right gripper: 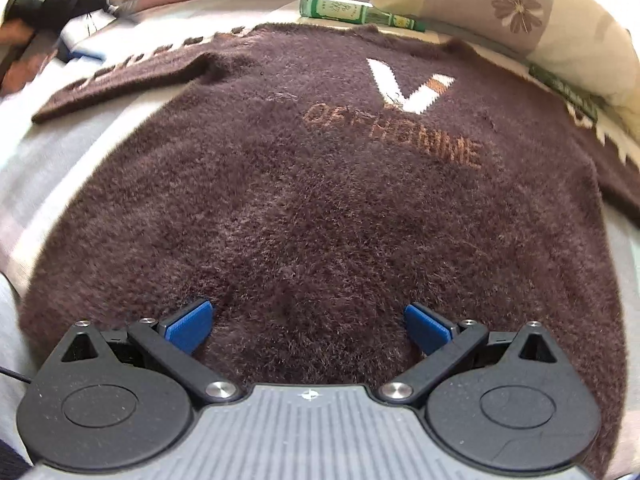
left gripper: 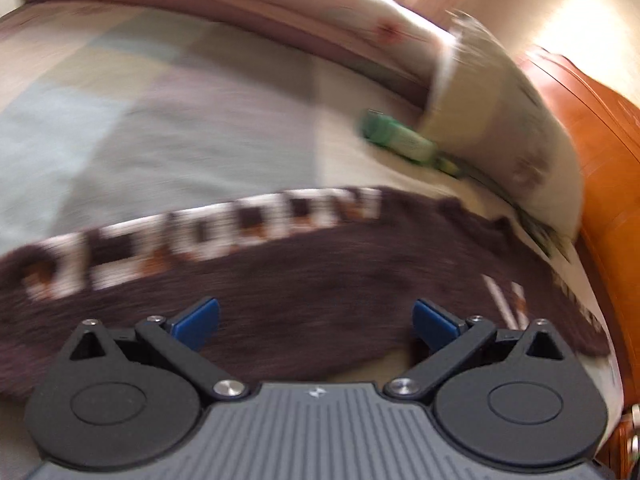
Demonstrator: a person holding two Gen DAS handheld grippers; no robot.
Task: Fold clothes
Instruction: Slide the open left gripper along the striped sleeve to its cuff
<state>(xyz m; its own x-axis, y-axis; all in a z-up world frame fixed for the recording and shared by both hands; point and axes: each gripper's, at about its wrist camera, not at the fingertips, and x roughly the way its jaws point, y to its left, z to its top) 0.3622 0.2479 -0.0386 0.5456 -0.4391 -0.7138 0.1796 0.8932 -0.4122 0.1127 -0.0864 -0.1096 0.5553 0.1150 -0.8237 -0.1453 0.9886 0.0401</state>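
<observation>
While the fuzzy dark-brown knitted sweater point(right gripper: 320, 200) lies spread flat on the bed point(left gripper: 120, 120), both the left gripper point(left gripper: 316, 320) and right gripper point(right gripper: 308, 320) hover agape, empty; folding looks unstarted, so next comes pinching a sleeve or hem.

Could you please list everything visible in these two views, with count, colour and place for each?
sweater: one, dark brown and fuzzy with a white V and tan lettering, spread flat on the bed, one sleeve out to the side
bottle: one, green with a pale label, lying on its side beyond the sweater's collar, beside the pillow
pillow: one, cream and mauve with flower print, at the head of the bed
bedsheet: one, pale blocks of blue, grey and beige, under the sweater
headboard: one, orange-brown wood, behind the pillow
left gripper: black with blue pads, jaws open over the sweater
right gripper: same make, jaws open over the sweater's lower part
</observation>
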